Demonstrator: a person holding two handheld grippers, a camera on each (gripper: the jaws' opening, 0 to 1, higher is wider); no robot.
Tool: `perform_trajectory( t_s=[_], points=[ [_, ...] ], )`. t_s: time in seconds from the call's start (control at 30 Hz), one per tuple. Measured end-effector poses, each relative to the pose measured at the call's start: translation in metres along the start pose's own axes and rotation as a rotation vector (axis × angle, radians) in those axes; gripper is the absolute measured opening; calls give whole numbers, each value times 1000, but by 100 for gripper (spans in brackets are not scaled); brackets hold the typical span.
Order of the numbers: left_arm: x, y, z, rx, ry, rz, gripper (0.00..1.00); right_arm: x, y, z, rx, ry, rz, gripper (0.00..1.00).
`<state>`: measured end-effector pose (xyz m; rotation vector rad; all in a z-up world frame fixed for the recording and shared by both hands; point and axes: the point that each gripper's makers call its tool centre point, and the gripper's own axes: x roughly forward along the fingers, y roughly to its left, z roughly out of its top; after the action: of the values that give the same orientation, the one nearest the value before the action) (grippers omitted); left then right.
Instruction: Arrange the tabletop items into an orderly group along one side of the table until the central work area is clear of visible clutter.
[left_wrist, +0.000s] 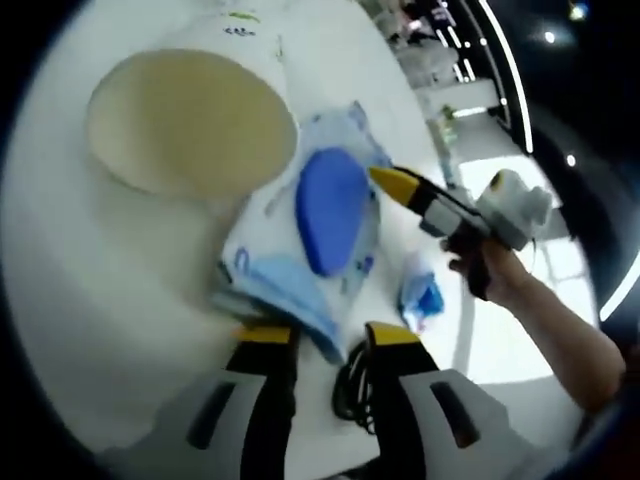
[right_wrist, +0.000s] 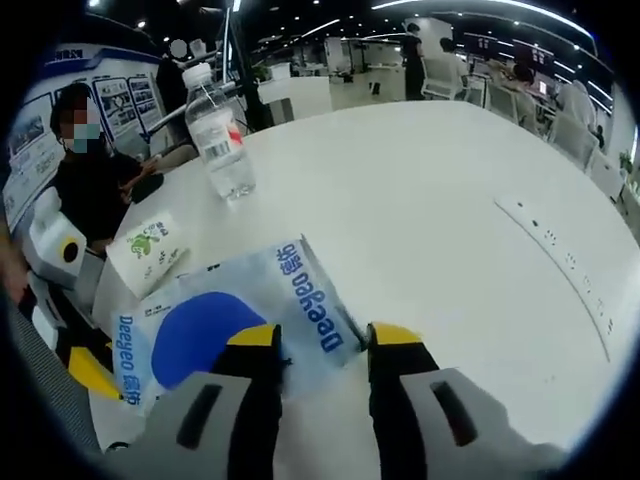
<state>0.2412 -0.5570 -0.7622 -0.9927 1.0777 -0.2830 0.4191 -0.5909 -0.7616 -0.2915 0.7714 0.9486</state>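
Note:
A white-and-blue wipes packet marked "Deeyeo" lies on the white table. Against its far side a paper cup lies tipped over, mouth toward me. My left gripper stands open at the packet's near corner, over a black cable. My right gripper is open too, with the packet's edge reaching in between its jaws. In the left gripper view its yellow tip touches the packet's right edge, held by a hand.
A clear water bottle stands upright further back, and a small white tissue pack with green print lies beside the wipes packet. A small blue sachet rests near the hand. A socket strip runs at right. A person sits at the table's left edge.

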Motion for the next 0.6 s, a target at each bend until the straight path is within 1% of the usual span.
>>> perform_trajectory(
  t_s=[0.07,0.13,0.2,0.27,0.37,0.47,0.6],
  points=[
    [2,0,-1,-4,5,-1,21,0,0,-1,1,3,3,29],
    [5,-2,-2,-8,15,-5,21,2,0,-3,-7,7,2,25],
    [6,-2,-4,-4,26,0,18,3,-2,-6,-20,18,-16,21],
    [8,0,-6,-15,35,4,15,4,1,-5,-27,13,-16,15],
    [10,-1,-8,-33,44,1,13,5,4,-5,-50,15,-21,8],
    [12,-2,-10,-39,53,0,7,3,3,-4,-51,4,-30,6],
    [11,-3,-12,-49,65,0,5,-2,5,-4,-57,1,-34,3]
  ],
)
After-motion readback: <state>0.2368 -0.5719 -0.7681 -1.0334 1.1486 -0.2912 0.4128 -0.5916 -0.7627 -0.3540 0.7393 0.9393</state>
